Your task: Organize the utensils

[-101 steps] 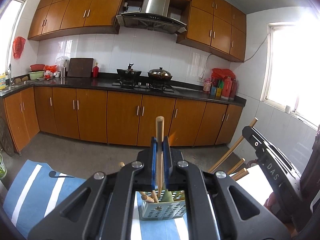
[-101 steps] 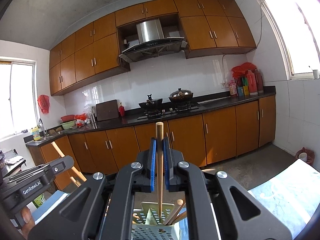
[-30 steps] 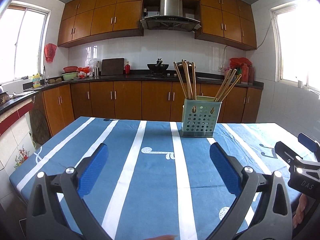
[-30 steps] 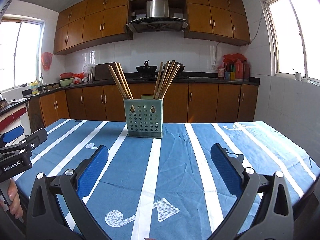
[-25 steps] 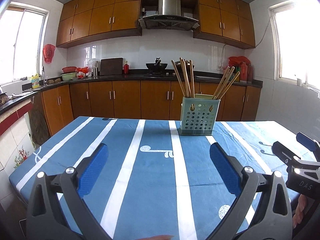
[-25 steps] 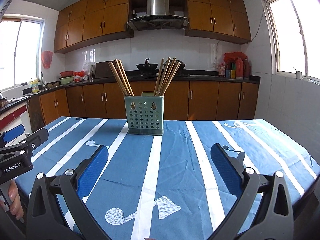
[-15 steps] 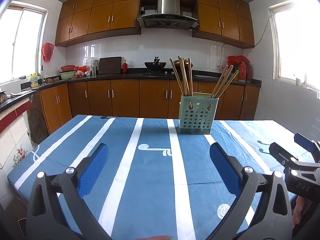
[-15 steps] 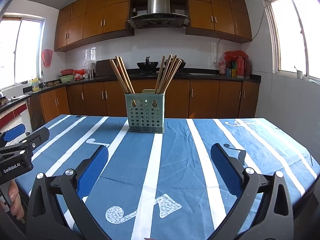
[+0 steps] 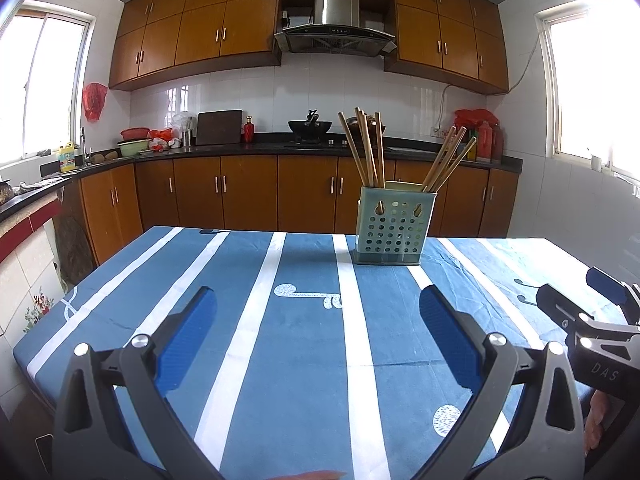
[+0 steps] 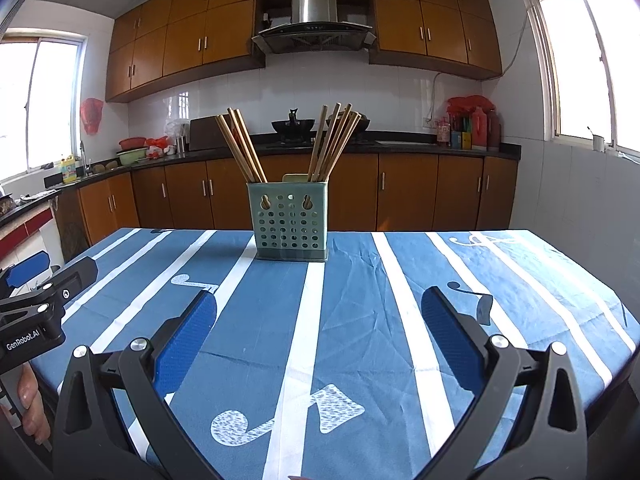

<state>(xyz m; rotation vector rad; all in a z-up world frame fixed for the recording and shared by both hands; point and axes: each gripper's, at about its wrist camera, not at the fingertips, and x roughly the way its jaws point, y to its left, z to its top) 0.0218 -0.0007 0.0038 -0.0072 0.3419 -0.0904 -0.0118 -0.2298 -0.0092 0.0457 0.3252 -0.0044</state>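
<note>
Standing upright toward the far side of the bench (image 10: 400,300), a pale green perforated utensil holder (image 10: 291,222) rests on a blue tablecloth (image 9: 304,344) with white stripes and music-note prints. Its front face has rows of round holes and two keyhole slots near the rim. Wooden chopsticks (image 10: 242,146) fan out of it in two bunches: one leans left from the left compartment, the other (image 10: 334,142) leans right from the right one. In the left wrist view the same holder (image 9: 393,226) sits right of centre, its sticks (image 9: 366,146) splayed the same way.

Both tools hover low over the near part of the cloth, well short of the holder. The left claw (image 9: 316,332) is spread wide with nothing between its blue pads (image 9: 188,328). The right claw (image 10: 318,332) is likewise spread wide and holds nothing, its blue pads (image 10: 444,328) far apart. Each tool shows at the edge of the other's view.

Open cloth lies between claws and holder, and on both sides of it. The far bench edge runs just behind the holder; the right edge falls away near the tiled wall, the left edge toward wooden kitchen cabinets (image 9: 192,196).
</note>
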